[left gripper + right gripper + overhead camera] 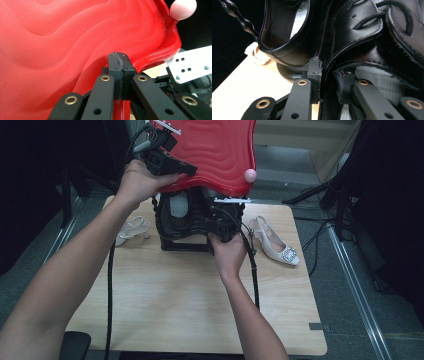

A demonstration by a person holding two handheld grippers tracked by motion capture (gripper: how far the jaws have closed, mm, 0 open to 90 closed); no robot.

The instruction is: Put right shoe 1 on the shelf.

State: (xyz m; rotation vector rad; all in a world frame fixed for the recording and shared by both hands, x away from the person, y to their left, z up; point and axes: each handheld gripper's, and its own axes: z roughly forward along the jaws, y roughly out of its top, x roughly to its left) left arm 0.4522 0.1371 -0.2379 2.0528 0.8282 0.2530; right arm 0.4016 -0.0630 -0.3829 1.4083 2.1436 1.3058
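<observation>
A red wavy plastic tray [215,150] is held up, tilted, above a pair of black leather shoes [180,217] at the table's far middle. My left gripper [187,169] is shut on the tray's lower rim; in the left gripper view its jaws [119,60] pinch the red edge [150,58]. My right gripper [220,222] is at the nearer black shoe [352,37], shut on its back wall [329,70], with one jaw outside and one inside. A second black shoe [284,30] stands beside it.
A pink ball knob [250,175] sticks from the tray's corner. A white jewelled heel [275,245] lies right of the black shoes, a pale sandal [132,227] left. A black frame [182,245] sits under the shoes. The wooden table [175,305] stretches toward me; cables trail.
</observation>
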